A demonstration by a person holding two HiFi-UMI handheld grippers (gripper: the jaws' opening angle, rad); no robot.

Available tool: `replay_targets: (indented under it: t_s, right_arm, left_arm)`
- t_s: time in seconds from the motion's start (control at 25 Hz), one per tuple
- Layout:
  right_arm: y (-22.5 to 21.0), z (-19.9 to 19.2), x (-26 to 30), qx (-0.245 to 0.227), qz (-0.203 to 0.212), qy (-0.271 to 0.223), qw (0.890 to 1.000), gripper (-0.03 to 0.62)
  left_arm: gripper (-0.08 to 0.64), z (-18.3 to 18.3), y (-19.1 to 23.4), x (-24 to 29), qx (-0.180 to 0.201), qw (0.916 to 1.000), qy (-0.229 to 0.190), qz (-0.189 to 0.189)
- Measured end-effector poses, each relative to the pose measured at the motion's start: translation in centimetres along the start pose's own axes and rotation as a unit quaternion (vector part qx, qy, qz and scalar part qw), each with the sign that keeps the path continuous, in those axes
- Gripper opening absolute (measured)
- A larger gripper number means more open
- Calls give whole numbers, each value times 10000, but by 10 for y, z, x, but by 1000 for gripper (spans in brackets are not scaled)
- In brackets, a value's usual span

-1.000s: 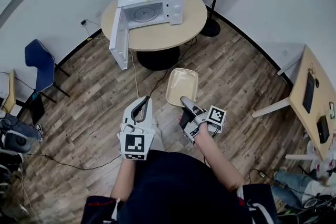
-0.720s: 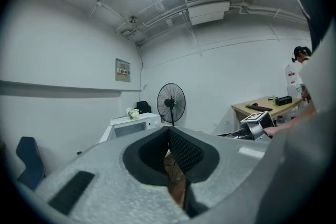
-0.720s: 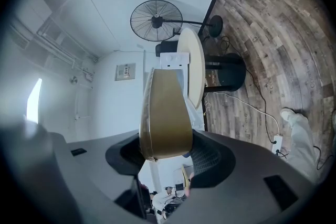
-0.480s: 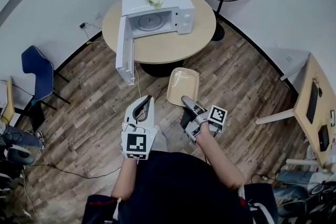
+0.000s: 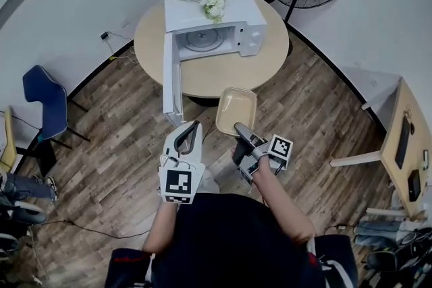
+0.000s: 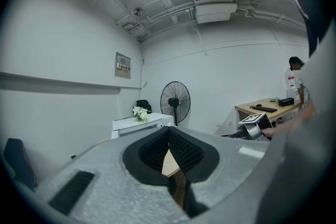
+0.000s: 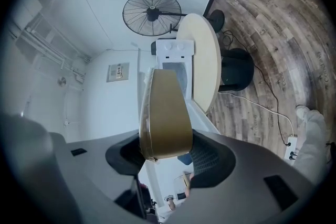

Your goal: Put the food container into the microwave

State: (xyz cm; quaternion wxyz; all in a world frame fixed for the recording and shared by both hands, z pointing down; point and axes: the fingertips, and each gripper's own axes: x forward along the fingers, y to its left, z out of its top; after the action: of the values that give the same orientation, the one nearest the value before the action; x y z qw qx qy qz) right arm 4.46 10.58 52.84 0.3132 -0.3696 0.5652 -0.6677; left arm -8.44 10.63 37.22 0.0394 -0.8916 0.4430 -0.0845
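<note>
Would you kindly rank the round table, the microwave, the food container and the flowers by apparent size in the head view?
1. round table
2. microwave, counting its open door
3. food container, nearer the camera, so its true size is less sure
4. flowers

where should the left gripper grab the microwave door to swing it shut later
Pinch the free edge of the microwave door, the end away from the hinge. The door stands wide open, jutting past the table rim, so the left gripper can probably come straight at that thin edge from the near side, jaws straddling the panel.
</note>
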Motion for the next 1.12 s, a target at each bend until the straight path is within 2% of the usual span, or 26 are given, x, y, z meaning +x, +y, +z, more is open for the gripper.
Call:
replay_targets:
  t_s: [0.36,0.76,1.12]
  right_arm:
    - [6,2,69,-22,-80,-17,10000,227]
    - [9,32,104,98,-144,-51,9998,227]
    - [9,67,150,167,-142,184,9996,227]
  left_arm:
    - [15,-11,52,33,-65,9997,-62,-238]
    - [15,-12,58,79,-79,9987,-44,-510]
    - [15,-18,67,132,-137,9989,91,-444]
